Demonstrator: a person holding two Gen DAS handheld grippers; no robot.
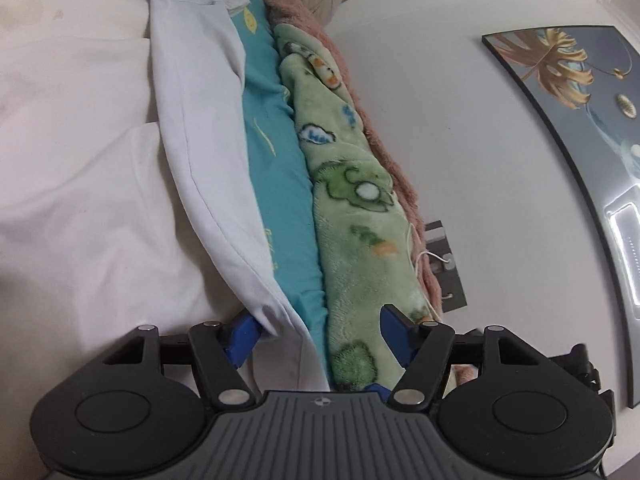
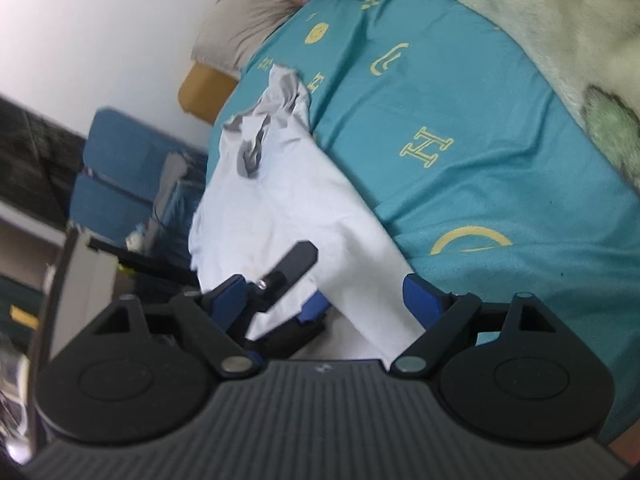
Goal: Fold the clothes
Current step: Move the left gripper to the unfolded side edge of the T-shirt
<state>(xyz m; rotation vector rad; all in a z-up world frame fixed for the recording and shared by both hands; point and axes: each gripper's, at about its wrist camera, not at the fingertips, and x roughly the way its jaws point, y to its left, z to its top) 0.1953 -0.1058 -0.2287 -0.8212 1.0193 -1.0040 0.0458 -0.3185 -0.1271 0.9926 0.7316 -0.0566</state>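
A pale blue-white shirt (image 1: 200,120) lies stretched along the teal bedsheet (image 1: 276,152), its collar end at the far side. My left gripper (image 1: 320,334) is open. The shirt's near hem runs between its blue pads (image 1: 240,338), draped over the left one, and they do not squeeze it. In the right wrist view the same shirt (image 2: 280,208) lies near the edge of the sheet (image 2: 460,184), grey collar lining showing. My right gripper (image 2: 326,296) stands wide open around the shirt's near corner. The left gripper (image 2: 310,280) reaches into that corner from the left, cloth between its fingers.
A green cartoon fleece blanket (image 1: 352,200) and a pink fluffy one (image 1: 384,140) lie along the wall beyond the sheet. White cloth (image 1: 72,160) covers the left. A beige pillow (image 2: 248,16), the wooden bed corner (image 2: 204,92) and blue seats (image 2: 116,176) are past the bed's edge.
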